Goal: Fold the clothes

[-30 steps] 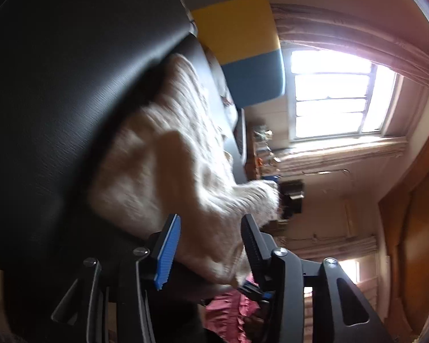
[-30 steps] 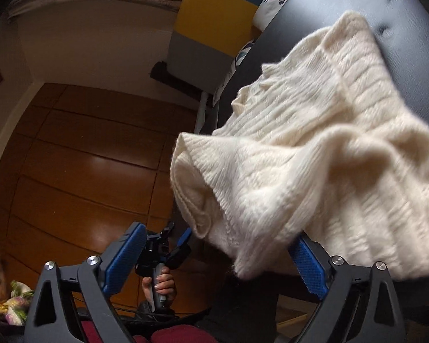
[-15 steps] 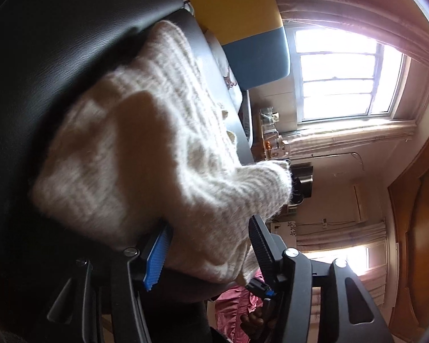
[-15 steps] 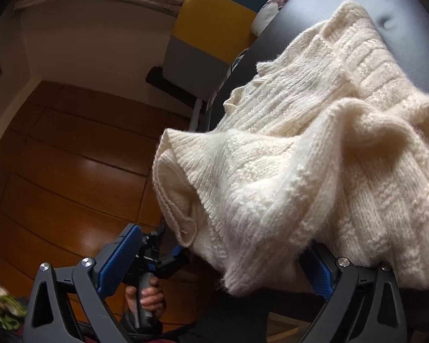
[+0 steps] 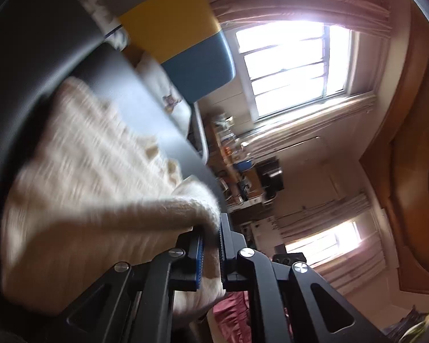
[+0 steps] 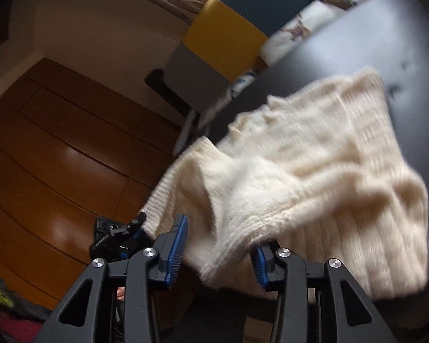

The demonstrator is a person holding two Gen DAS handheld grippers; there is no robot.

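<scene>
A cream knitted sweater point(image 5: 80, 177) lies bunched on a dark table top point(image 5: 48, 37). It also shows in the right wrist view point(image 6: 314, 171). My left gripper point(image 5: 211, 245) is shut on a fold of the sweater's edge near the table's edge. My right gripper point(image 6: 218, 248) has its jaws partly closed, with a thick fold of the sweater between the blue pads point(image 6: 176, 245); the pads are still apart. The left gripper also shows in the right wrist view point(image 6: 120, 237), just beyond the sweater's ribbed hem.
A grey, yellow and blue cushion point(image 6: 223, 37) stands past the table's far edge, with a printed white cloth point(image 6: 300, 28) beside it. Wooden panelling point(image 6: 57, 154) is on the left. A bright window point(image 5: 294, 65) and cluttered shelves point(image 5: 237, 157) are beyond.
My left gripper has shut on the sweater's edge. My right gripper's jaws have narrowed around the fold. Both views have swung, and the sweater is blurred by motion.
</scene>
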